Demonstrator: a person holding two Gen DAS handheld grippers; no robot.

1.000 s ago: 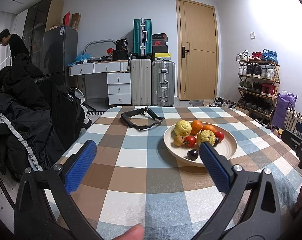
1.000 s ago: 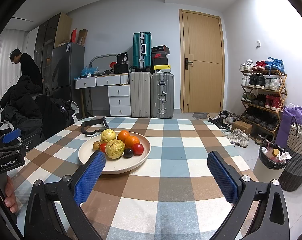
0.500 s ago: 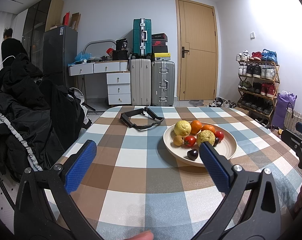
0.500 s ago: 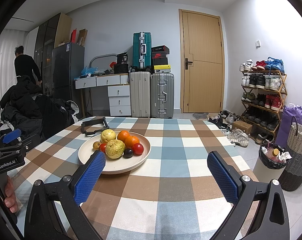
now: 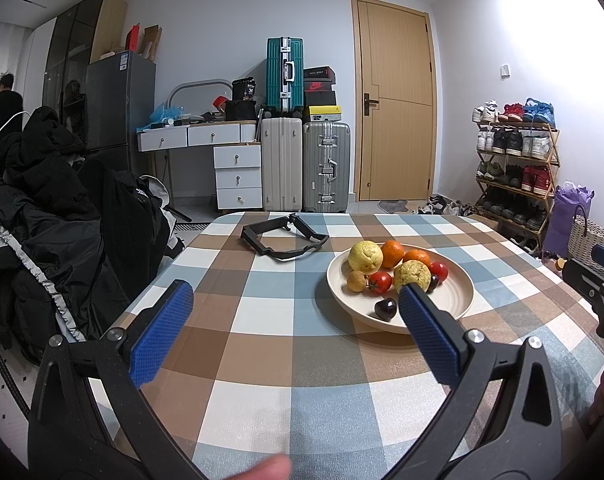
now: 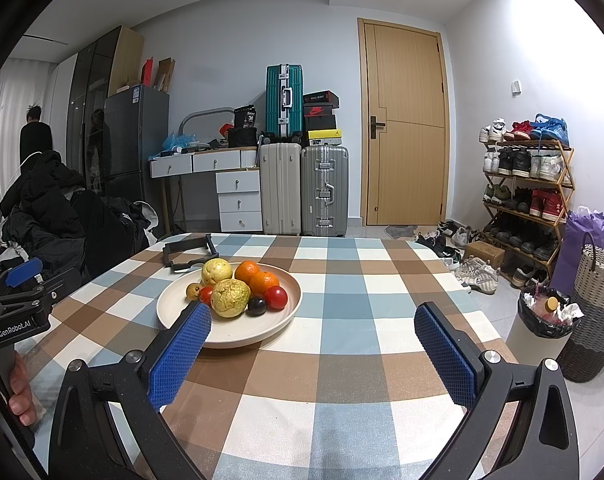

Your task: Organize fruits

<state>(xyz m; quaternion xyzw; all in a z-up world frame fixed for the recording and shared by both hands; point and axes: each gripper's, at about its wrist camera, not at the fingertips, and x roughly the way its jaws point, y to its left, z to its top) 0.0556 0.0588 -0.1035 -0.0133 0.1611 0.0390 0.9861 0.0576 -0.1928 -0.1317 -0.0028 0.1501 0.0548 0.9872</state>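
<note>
A cream plate (image 5: 458, 300) (image 6: 173, 312) on the checked tablecloth holds a heap of fruit: two yellow bumpy fruits (image 5: 365, 256) (image 6: 229, 298), two oranges (image 5: 392, 253) (image 6: 247, 271), red tomatoes (image 5: 380, 282) (image 6: 276, 297), a small brown fruit (image 5: 356, 281) and dark plums (image 5: 385, 309) (image 6: 256, 306). My left gripper (image 5: 293, 308) hangs open near the table's front, the plate just beyond its right finger. My right gripper (image 6: 312, 328) is open too, with the plate behind its left finger. Neither holds anything.
A black frame-like object (image 5: 283, 238) (image 6: 187, 254) lies on the table beyond the plate. Dark coats (image 5: 53, 216) pile on a chair at the left. Suitcases (image 5: 306, 166), a shoe rack (image 6: 526, 196), a bin (image 6: 542, 316) and a woven basket (image 6: 594, 312) stand around. A person (image 6: 35, 136) stands far left.
Both grippers and the fruit stay where they were. The person in the background at the left has turned and stepped further away.
</note>
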